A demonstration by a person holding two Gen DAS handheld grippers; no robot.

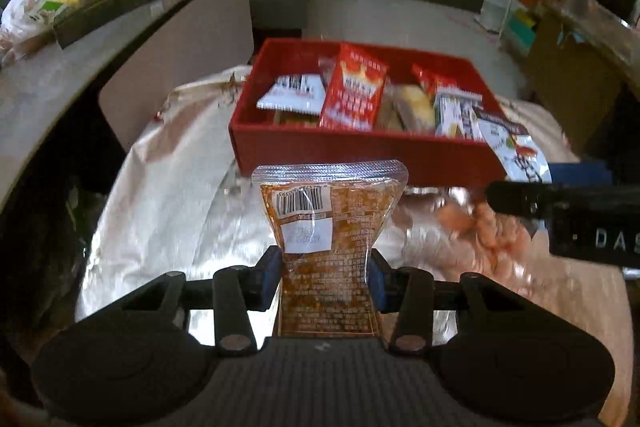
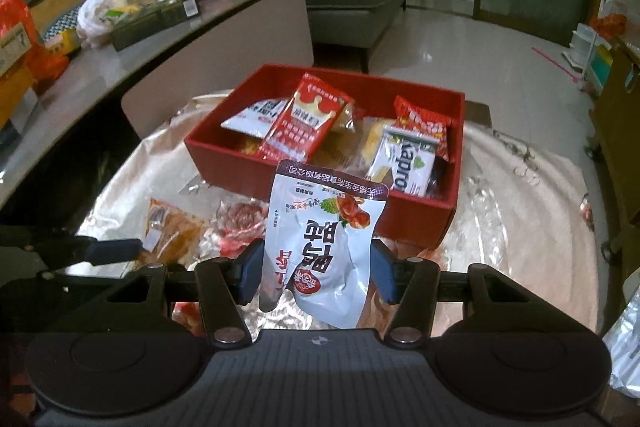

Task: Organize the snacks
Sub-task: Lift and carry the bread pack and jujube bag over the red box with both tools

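An orange snack packet (image 1: 326, 251) with a barcode label is clamped between the blue pads of the left gripper (image 1: 325, 281) and held upright. Straight ahead of this gripper, beyond the packet, the red box (image 1: 360, 147) is seen, partly filled with snacks. A white snack pouch (image 2: 326, 247) with red print is pinched by the right gripper (image 2: 316, 275), its top pointing to the same red box (image 2: 412, 215) just ahead. Under both tools a shiny table cover (image 1: 168, 195) is spread.
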